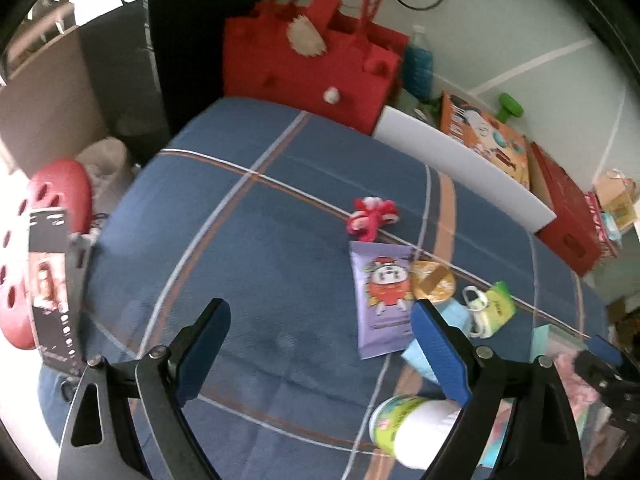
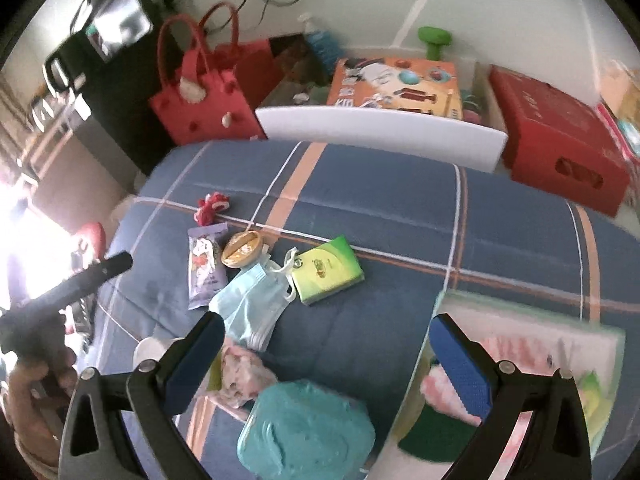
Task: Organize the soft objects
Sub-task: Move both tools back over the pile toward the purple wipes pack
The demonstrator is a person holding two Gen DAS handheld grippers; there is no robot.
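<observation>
Both claws hang spread wide over a blue plaid bedspread [image 2: 400,216], pinching nothing: the left gripper [image 1: 320,340] over bare cloth, the right gripper [image 2: 326,354] above a teal pack [image 2: 308,428] whose lower edge is cut off by the frame. Its right finger covers part of a flat printed box [image 2: 540,360], blurred so that the pictures on it cannot be read. Behind its left finger a pink soft thing [image 2: 244,376] is half hidden, its kind unclear. Soft things lie bunched near the middle of the bed: blue masks [image 2: 252,304] touching a green tissue pack [image 2: 326,270], a purple packet [image 1: 382,300] just beside a round gold lid [image 1: 432,282], and a small red plush [image 1: 370,218] a little apart, toward the headboard end. In the left view a white cup [image 1: 412,432] with a green label lies on its side, partly behind the right finger, and the masks are mostly hidden. Open cloth stretches left of the cluster and across the far right of the bed. Beyond the far edge stand a red bag [image 1: 312,64], a white board [image 2: 380,136] and a red crate [image 2: 560,136].
</observation>
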